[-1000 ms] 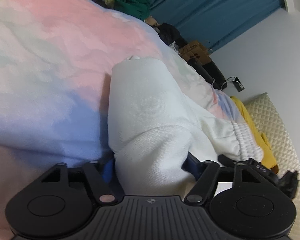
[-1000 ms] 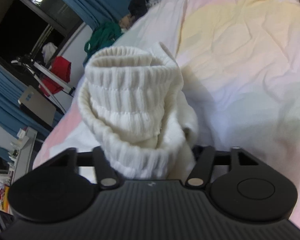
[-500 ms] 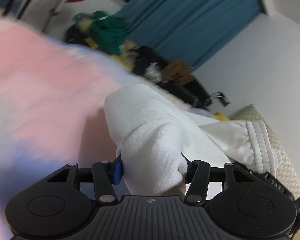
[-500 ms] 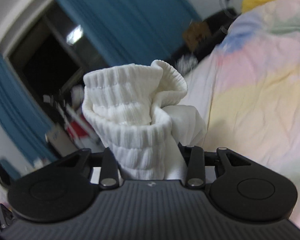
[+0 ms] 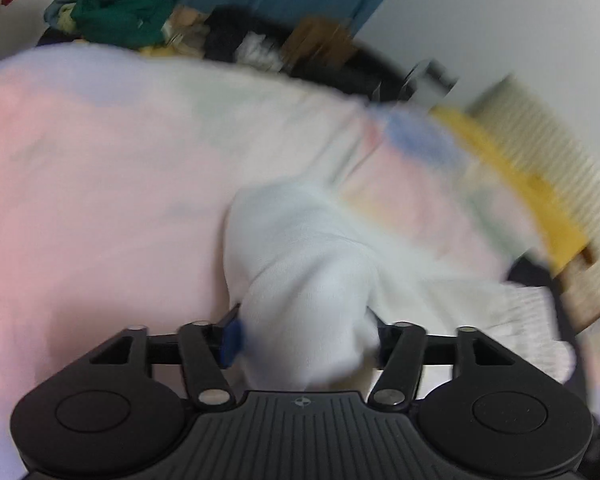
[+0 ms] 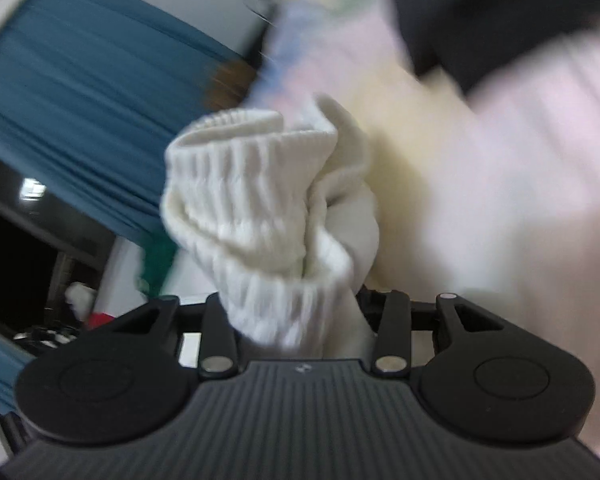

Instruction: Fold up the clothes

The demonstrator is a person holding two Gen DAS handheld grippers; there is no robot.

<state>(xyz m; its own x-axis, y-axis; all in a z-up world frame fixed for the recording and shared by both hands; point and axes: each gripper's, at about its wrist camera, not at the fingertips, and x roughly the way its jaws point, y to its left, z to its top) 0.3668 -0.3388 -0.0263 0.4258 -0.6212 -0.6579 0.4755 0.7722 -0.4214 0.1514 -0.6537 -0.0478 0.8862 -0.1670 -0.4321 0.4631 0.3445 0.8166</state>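
Note:
A white garment bunches up between the fingers of my left gripper, which is shut on it and holds it above the pastel bedspread. Its ribbed elastic band trails off to the right. My right gripper is shut on the garment's ribbed white cuff, which stands up in a folded bunch in front of the camera. Both views are motion-blurred.
A pastel pink, yellow and blue bedspread covers the bed. A yellow garment and a quilted headboard lie at the right. Green clothes, dark clothes and a cardboard box sit beyond the bed by blue curtains.
Both grippers have swung with the white garment still held: the left view now looks further across the bed, and the right view has tilted, with curtains and window moving to its left.

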